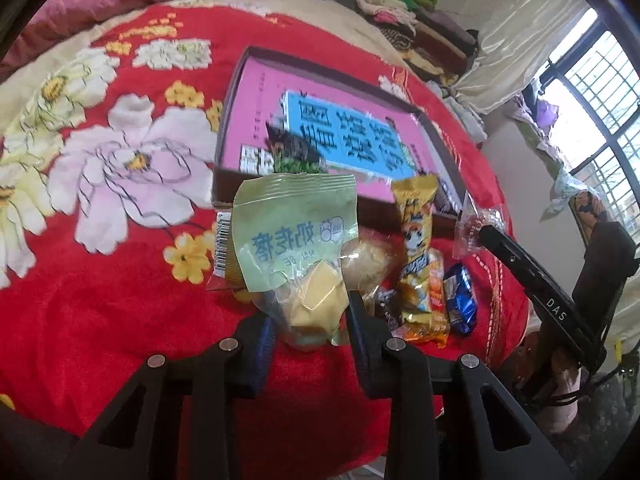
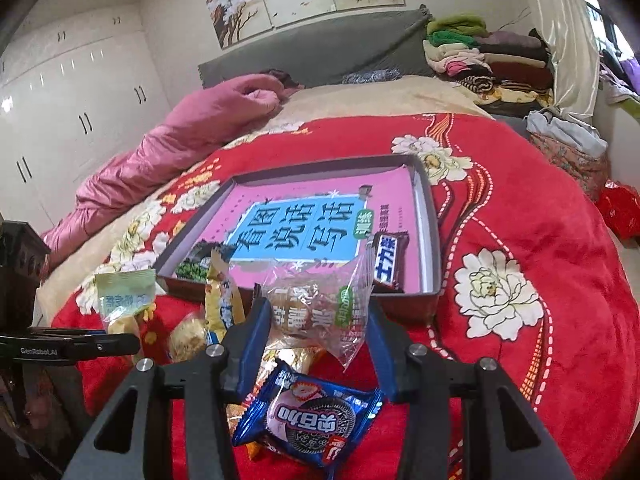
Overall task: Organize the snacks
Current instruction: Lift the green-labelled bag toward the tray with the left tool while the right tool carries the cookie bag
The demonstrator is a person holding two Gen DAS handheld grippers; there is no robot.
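Left gripper [image 1: 308, 320]: fingers closed on the lower, clear end of a pale green pouch [image 1: 294, 236]; yellow pieces show through the film between the pads. The pouch stands up ahead of the fingers and looks lifted off the bed.

Right gripper [image 2: 316, 320]: fingers pinch a clear cellophane pack [image 2: 316, 304] of brown pastries, held up just short of the tray [image 2: 430, 216].

Tray lies beyond both finger pairs on the red floral blanket [image 2: 520, 340], lined with a pink book. A dark chocolate bar [image 2: 390, 258] rests in its near right corner, a green-black packet [image 1: 294, 152] at the near left.

Loose on the blanket near the fingers: blue cookie packet [image 2: 316, 420] under the right pair, yellow stick pack [image 1: 416, 220] between the two.

Handling, judged: both held packs are light, with thin, slippery film and crumbly contents. Grip the sealed edge or slack film, not the pastry. Squeezing hard risks crushing; a loose pinch risks sliding.
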